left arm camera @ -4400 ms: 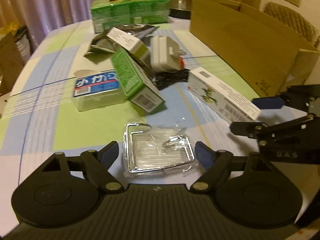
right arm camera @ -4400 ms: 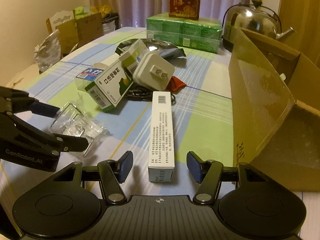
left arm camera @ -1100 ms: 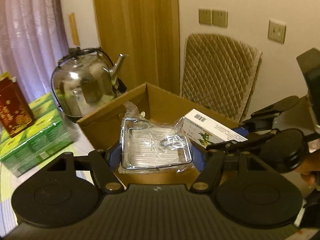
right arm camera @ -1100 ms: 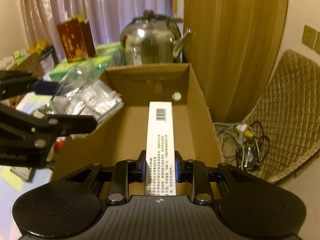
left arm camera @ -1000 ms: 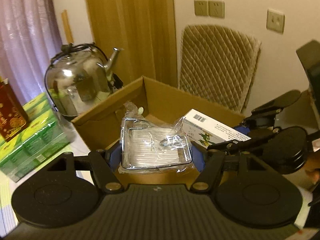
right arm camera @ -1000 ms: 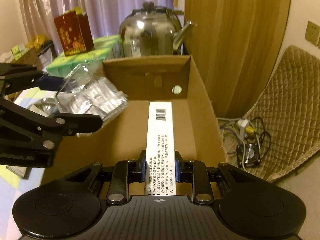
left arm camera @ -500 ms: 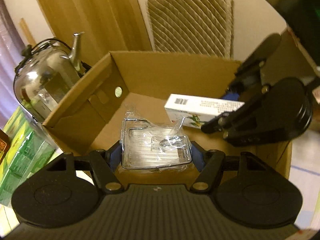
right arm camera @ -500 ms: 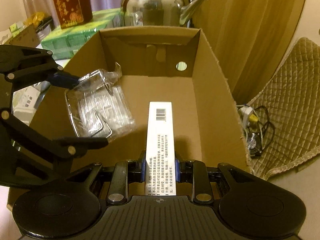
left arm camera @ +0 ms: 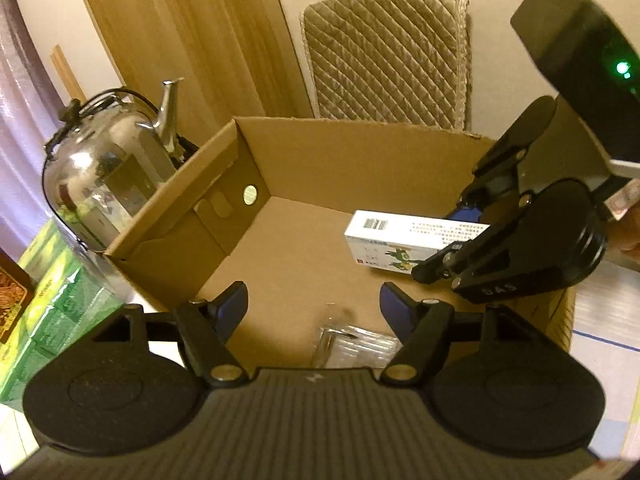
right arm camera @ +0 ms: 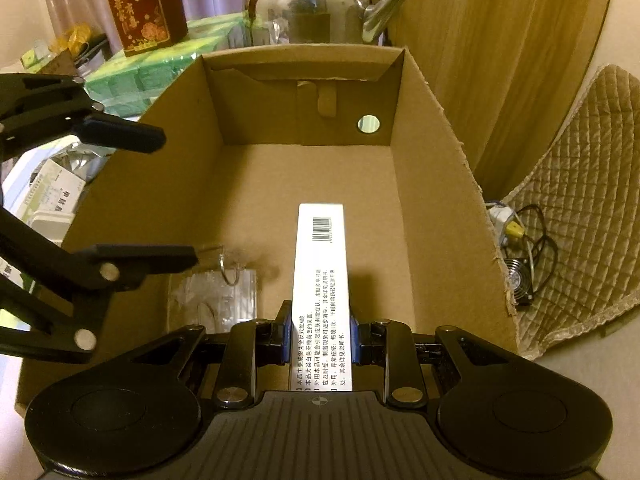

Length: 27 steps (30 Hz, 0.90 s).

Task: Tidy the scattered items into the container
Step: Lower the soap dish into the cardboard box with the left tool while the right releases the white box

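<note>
Left tongs [left arm camera: 312, 304] hanging wide open over the cardboard box [left arm camera: 360, 152], wrapped wire rack [right arm camera: 216, 296] lying on box floor below. Right tongs [right arm camera: 320, 336] gripping the white carton [right arm camera: 320, 280], inside box too.

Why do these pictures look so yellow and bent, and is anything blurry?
Left wrist view: warm indoor light tints everything, the fisheye bows the cardboard box walls, and the wrapped wire rack below the open left gripper is smeared. Right wrist view: the kettle shows bright glare, and the white carton casts a shadow on the box floor.
</note>
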{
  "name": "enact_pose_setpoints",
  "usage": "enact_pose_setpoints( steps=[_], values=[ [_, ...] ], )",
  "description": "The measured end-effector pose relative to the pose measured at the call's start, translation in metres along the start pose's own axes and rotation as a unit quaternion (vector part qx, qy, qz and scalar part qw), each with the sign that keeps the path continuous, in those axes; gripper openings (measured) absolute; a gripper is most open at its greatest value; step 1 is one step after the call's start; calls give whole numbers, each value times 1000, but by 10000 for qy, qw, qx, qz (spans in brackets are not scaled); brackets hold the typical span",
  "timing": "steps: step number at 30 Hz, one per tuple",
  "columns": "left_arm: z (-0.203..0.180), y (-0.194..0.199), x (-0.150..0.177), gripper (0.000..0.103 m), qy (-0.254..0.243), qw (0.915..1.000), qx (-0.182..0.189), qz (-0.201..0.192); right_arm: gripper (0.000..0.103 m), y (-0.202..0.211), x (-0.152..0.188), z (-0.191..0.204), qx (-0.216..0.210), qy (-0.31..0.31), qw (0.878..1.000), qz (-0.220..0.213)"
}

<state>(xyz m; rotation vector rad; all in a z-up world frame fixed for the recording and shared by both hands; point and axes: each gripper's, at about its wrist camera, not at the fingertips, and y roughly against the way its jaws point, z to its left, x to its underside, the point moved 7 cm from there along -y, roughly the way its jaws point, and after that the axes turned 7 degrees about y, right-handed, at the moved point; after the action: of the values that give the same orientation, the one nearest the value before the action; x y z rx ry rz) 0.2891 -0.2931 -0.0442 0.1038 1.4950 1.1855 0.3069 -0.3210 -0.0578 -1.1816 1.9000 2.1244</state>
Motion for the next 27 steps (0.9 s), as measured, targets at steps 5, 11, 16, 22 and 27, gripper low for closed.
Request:
enact_pose_setpoints(
  steps=[5,11,16,22,27],
  values=[
    [3,16,1,73,157,9998,-46,-128,24,3,-1,6,-80,10,9999,-82],
    [4,38,3,72,326,9990,-96,-287,43,23,-7,5,53,-11,9994,-354],
    [8,68,6,73,658,9965,-150,-491,44,52,-13,9,156,-23,9977,-656],
    [14,106,21,75,1052,9921,-340,-597,52,90,-18,28,137,-56,9944,-1051],
    [19,139,44,80,1382,9871,-528,-615,60,116,-16,58,8,46,9919,-1266]
  ],
)
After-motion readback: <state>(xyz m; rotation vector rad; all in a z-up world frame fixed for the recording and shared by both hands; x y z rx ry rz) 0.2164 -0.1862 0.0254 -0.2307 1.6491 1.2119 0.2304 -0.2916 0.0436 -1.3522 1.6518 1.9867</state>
